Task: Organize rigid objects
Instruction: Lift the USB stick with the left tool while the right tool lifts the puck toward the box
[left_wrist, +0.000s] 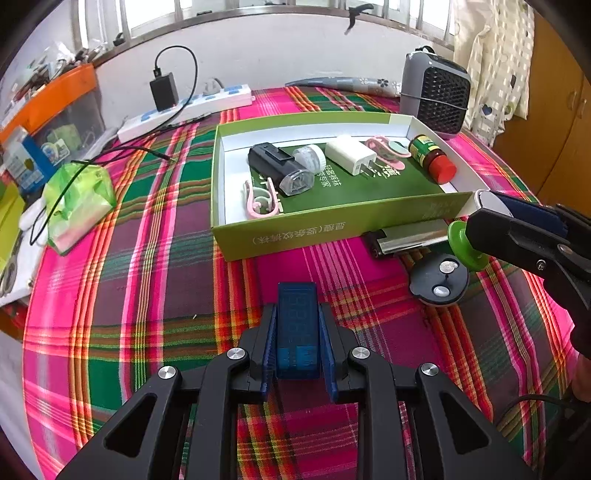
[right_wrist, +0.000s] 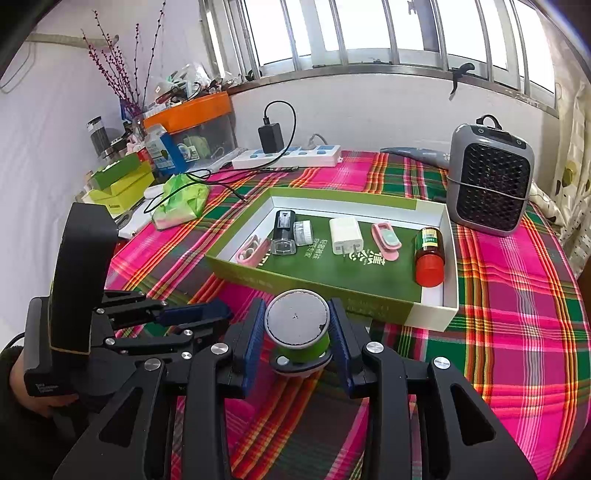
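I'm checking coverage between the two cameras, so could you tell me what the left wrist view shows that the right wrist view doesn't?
Only the left wrist view shows the blue translucent device clamped in the left gripper, and the silver lighter lying just outside the box.

Only the right wrist view shows the flat grey top of the green-sided cylinder held in the right gripper, plus the red-flowered branches.

Both show the green box, white charger, red-capped bottle and grey heater.

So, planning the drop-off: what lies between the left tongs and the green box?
In the left wrist view, only bare plaid tablecloth separates the left tongs from the green box.
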